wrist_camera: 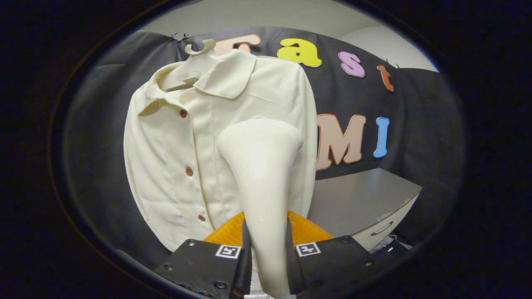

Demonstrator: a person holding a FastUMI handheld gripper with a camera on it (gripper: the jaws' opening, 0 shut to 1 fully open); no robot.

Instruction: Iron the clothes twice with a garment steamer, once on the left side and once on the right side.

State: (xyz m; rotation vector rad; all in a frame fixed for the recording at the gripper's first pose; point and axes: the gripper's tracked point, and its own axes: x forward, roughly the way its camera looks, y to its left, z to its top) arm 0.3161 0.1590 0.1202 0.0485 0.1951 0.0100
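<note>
The garment steamer (262, 174) looks rigid, smooth and probably slippery, best held around its narrow neck. The claw (268, 253) is closed there, both fingers pressing the neck. Its head sits against the right front of the soft, light shirt (174, 145) hanging on a hanger (195, 62).

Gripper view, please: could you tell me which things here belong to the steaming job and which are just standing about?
For the job:
- garment steamer, clamped between the tool's fingers, head against the shirt
- cream shirt on its hanger

Standing about:
- grey cabinet with a drawer handle, beyond the shirt
</note>
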